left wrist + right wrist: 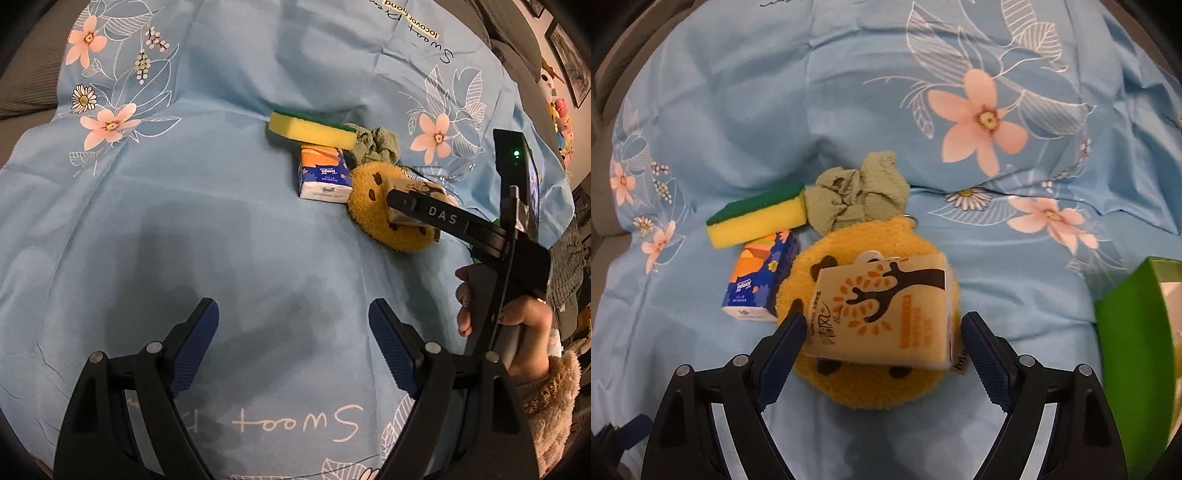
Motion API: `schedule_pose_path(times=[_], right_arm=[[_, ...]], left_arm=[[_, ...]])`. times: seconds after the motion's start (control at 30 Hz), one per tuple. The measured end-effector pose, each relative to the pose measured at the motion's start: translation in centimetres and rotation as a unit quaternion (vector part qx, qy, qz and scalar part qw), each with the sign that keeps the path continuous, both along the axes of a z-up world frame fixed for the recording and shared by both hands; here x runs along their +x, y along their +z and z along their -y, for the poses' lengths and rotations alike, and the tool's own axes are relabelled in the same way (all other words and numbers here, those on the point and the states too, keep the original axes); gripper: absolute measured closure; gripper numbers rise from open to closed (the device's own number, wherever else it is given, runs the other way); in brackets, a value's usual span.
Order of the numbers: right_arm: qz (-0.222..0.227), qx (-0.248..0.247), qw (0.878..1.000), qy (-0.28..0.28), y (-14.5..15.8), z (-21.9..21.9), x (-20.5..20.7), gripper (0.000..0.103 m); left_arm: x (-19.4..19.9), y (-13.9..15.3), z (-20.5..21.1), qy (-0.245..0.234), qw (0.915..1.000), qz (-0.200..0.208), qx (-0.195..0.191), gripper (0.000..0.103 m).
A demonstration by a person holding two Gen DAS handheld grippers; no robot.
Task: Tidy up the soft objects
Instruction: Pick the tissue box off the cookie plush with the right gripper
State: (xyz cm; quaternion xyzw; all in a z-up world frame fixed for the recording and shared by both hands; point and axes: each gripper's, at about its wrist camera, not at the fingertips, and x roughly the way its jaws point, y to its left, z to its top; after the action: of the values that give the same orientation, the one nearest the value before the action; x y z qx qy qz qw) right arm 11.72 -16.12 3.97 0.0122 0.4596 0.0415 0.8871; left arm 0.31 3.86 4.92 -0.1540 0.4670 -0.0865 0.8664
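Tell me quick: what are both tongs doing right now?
Left tongs: open, empty, above the bedsheet.
Right tongs: open around the beige tissue pack, not clamped.

The left gripper (291, 325) sits at the lower centre of its view, jaws spread wide with nothing between them. The right gripper (884, 339) likewise has its jaws wide apart. In the left wrist view, a bare hand (513, 321) at right grips its handle.
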Motion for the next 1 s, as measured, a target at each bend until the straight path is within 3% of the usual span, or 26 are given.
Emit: schedule_pose_path(times=[0.07,0.1,0.27,0.47,0.6,0.77,0.9,1.0], right_arm=[[0.011,0.004,1.0,-0.003,0.1,0.2,0.0,0.018],[0.014,0.009,1.0,-0.006,0.2,0.3,0.0,0.025],[0.013,0.041,0.999,-0.024,0.7,1.2,-1.0,0.03],[-0.029,0.099,0.995,-0.006,1.5,0.5,-4.8,0.03],[-0.089,0.12,0.989,0.009,0.6,-0.8,-7.6,0.03],[-0.123,0.14,0.982,0.006,-0.9,-1.0,-9.6,0.015],[-0.102,0.113,0.988,-0.004,0.0,-0.4,-9.8,0.008],[-0.089,0.135,0.987,-0.013,0.9,0.8,-9.9,0.008]], left_arm=[[0.1,0.0,-0.1,0.002,1.0,0.001,-0.002,0.02],[0.1,0.0,-0.1,0.003,1.0,0.0,-0.004,0.02],[-0.2,0.1,-0.2,0.005,1.0,0.002,0.0,0.02],[-0.7,0.8,-0.6,0.009,0.9998,0.015,0.011,0.02],[-1.0,1.0,-1.2,0.021,0.9994,0.02,0.018,0.02],[-1.0,0.8,-1.6,0.027,0.9996,0.012,-0.001,0.02],[-1.0,0.7,-1.2,0.026,0.9996,0.011,0.008,0.02],[-1.0,0.4,-0.7,0.019,0.9997,0.01,0.01,0.02]])
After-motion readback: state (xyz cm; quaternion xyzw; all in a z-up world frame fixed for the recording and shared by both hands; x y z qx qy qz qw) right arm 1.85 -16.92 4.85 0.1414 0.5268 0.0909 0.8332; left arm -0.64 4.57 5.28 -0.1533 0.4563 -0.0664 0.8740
